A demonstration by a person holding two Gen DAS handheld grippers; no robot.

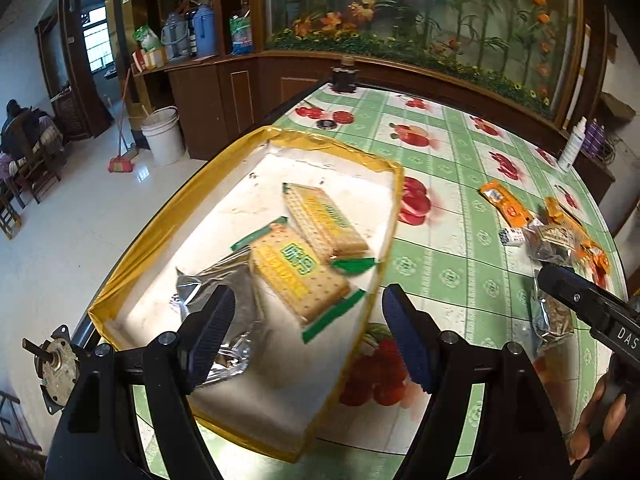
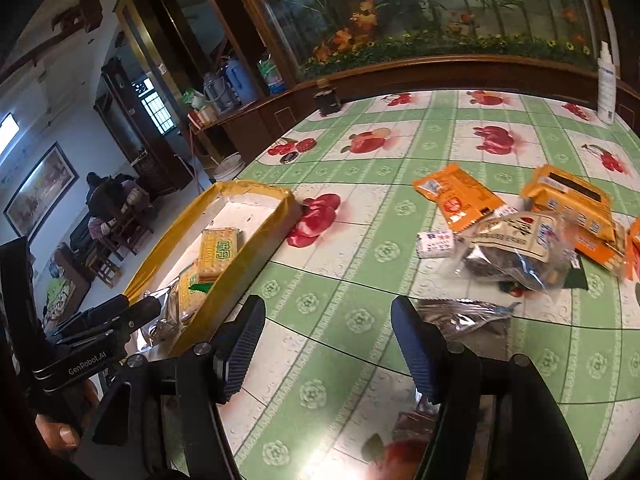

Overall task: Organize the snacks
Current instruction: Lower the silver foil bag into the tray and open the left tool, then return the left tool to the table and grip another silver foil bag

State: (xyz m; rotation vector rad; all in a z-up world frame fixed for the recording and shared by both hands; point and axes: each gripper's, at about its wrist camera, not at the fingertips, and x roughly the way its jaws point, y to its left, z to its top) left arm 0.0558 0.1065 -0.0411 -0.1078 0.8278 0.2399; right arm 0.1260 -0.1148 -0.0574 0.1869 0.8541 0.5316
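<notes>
Yellow-rimmed tray (image 1: 192, 216) at table's left edge holds 2 cracker packs (image 1: 308, 248) + a foil pouch (image 1: 224, 304), partly hidden by left gripper (image 1: 308, 340), jaws apart, empty. Right gripper (image 2: 328, 344) likewise wide, empty. Snack pile (image 2: 520, 236) right, cut off at frame edge.

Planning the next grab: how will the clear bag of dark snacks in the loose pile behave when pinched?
The clear bag looks crinkly and loosely filled, so it will probably sag and flex. Its glossy film may slip. It rests against the orange packets, so lifting it might nudge them.
</notes>
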